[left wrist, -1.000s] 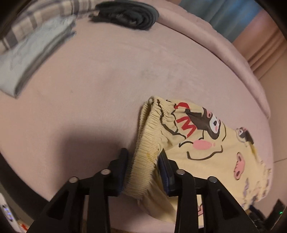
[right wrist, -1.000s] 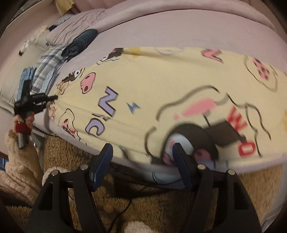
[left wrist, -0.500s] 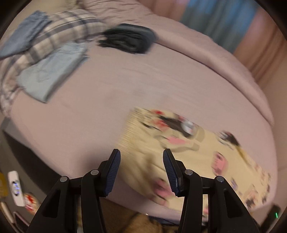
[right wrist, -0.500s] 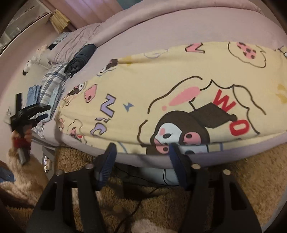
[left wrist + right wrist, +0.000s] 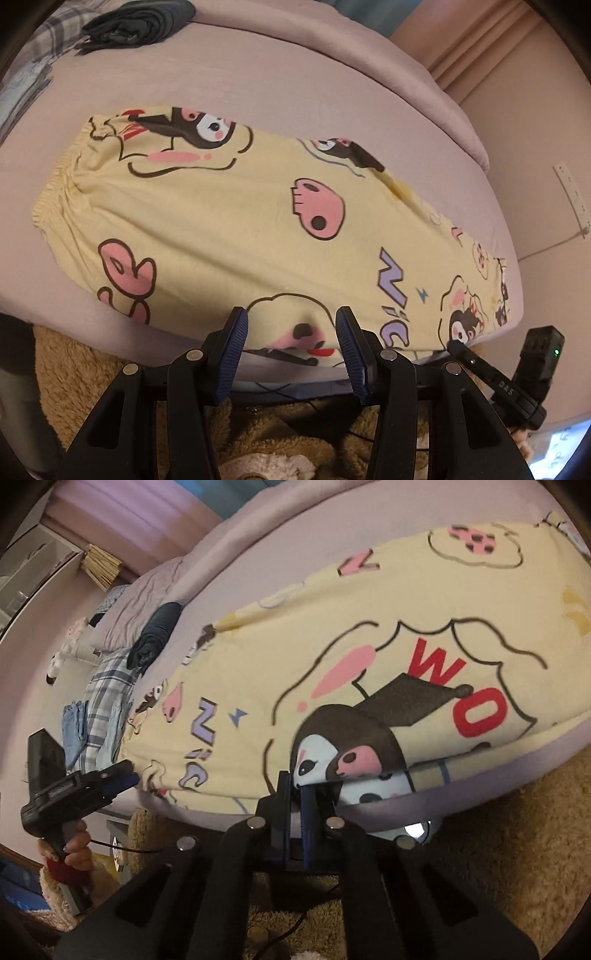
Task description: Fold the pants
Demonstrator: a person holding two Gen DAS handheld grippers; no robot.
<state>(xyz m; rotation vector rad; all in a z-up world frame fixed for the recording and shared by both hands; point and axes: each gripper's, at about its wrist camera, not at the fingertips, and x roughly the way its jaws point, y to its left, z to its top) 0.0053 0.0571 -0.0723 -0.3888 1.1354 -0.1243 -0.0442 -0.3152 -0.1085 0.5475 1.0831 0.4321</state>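
Yellow cartoon-print pyjama pants [image 5: 236, 229] are laid flat along the near edge of a bed [image 5: 295, 92] covered in a mauve sheet. In the left wrist view the elastic waistband [image 5: 61, 177] is seen at about 9 o'clock and the legs run off toward 4 o'clock. The near edge of the cloth hangs slightly over the side of the mattress.

The right gripper [image 5: 293, 794] is seen at 6 o'clock in its own view, its jaws having just been closing; they are now pressed together on the hanging edge of the pants, beside a printed dark-hooded character face. The left gripper [image 5: 290, 328] is held at the bed's edge at 6 o'clock in its view, jaws about half apart, with the pants edge lying beyond and between them but not pinched.

A person's hand [image 5: 72, 853] around the left gripper's handle is shown at 8 o'clock in the right wrist view. A dark folded garment [image 5: 136, 20] lies at 11 o'clock, beside plaid cloth [image 5: 107, 698] and folded denim [image 5: 74, 723]. A shaggy tan rug [image 5: 498, 849] covers the floor.
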